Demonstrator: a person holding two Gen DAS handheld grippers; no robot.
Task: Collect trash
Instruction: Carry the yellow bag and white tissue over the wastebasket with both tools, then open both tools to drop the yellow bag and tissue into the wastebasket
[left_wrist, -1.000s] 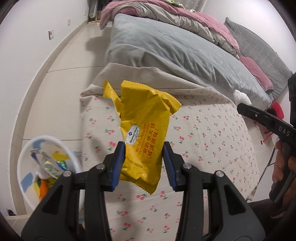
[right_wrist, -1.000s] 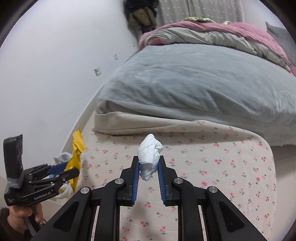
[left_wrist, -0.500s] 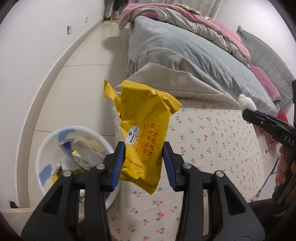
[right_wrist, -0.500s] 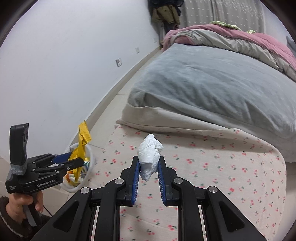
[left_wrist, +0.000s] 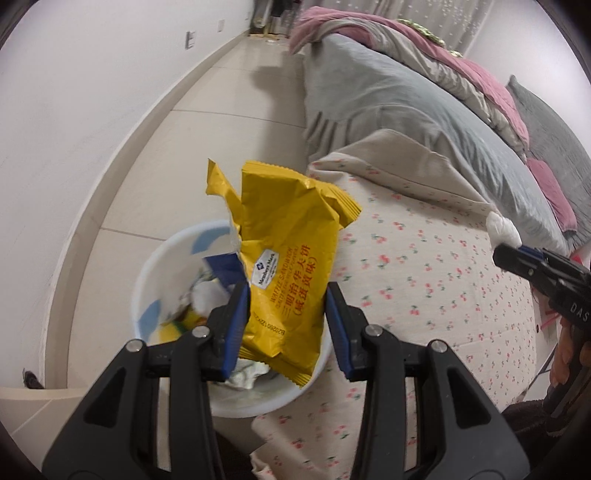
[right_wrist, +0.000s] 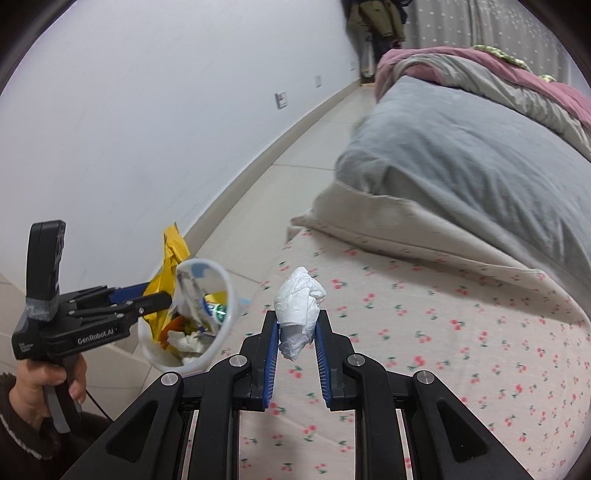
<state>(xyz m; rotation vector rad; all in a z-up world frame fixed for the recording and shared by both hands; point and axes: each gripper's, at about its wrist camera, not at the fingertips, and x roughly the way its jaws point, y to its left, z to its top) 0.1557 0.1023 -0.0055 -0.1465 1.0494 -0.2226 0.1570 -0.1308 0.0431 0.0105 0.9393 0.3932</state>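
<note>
Trash bin (left_wrist: 147, 291) rim behind yellow wrapper (left_wrist: 291, 280)

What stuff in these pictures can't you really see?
- Bottom of the white bin: in the left wrist view the yellow wrapper and left tool cover it.
- Trash in the bin: blurred in the left view, small and jumbled in the right wrist view.
- Small print on the wrapper: too small.
- Lower end of the white tissue wad: partly behind the right tool's fingers.
- Person: only hands, cut off by edges.

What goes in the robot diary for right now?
left gripper: holds yellow wrapper over bin | right gripper: holds tissue wad
</note>
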